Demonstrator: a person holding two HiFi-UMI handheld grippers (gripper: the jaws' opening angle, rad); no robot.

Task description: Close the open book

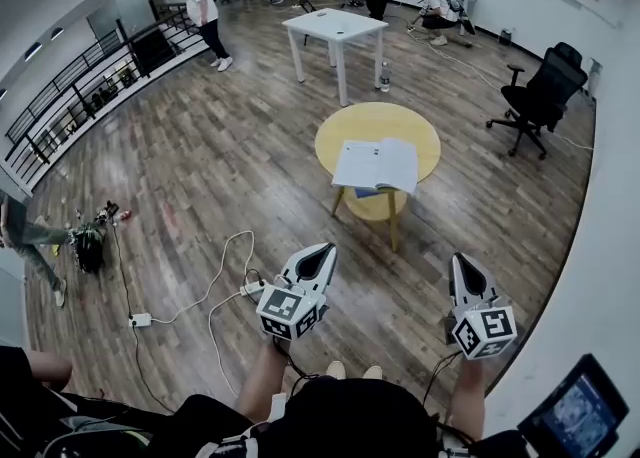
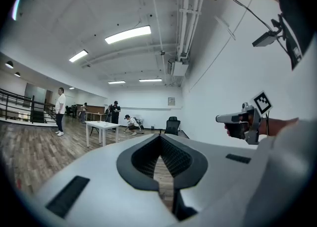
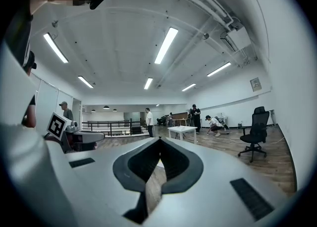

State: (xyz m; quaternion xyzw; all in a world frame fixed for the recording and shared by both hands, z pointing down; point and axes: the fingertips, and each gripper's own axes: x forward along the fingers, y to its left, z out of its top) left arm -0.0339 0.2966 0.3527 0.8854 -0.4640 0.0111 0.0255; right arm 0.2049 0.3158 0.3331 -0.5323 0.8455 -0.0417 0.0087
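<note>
Yellow wood makes up the round surface (image 1: pixel 345 131) that stands on the plank floor (image 1: pixel 200 166) ahead of the person. The open book (image 1: pixel 377 163) lies on it with its white pages up, toward the near edge and a little right of the middle, with bare wood showing along the far and left edges. Both tools are held low and level in front of the person, well short of the surface and touching nothing. The left tool (image 1: pixel 321 251) has its jaws pressed together at the tips with nothing between them; its own view shows only floor through the narrow slit behind the tips. The right tool (image 1: pixel 462 264) is likewise closed tip to tip and empty. The two tools are apart from each other. Beyond the surface stands a white table (image 1: pixel 338 26) with a bottle (image 1: pixel 384 76) on the floor beside its leg, and a black office chair (image 1: pixel 540 96) is off to the right. A white power strip (image 1: pixel 140 320) with its cable lies on the floor left of the left tool.
</note>
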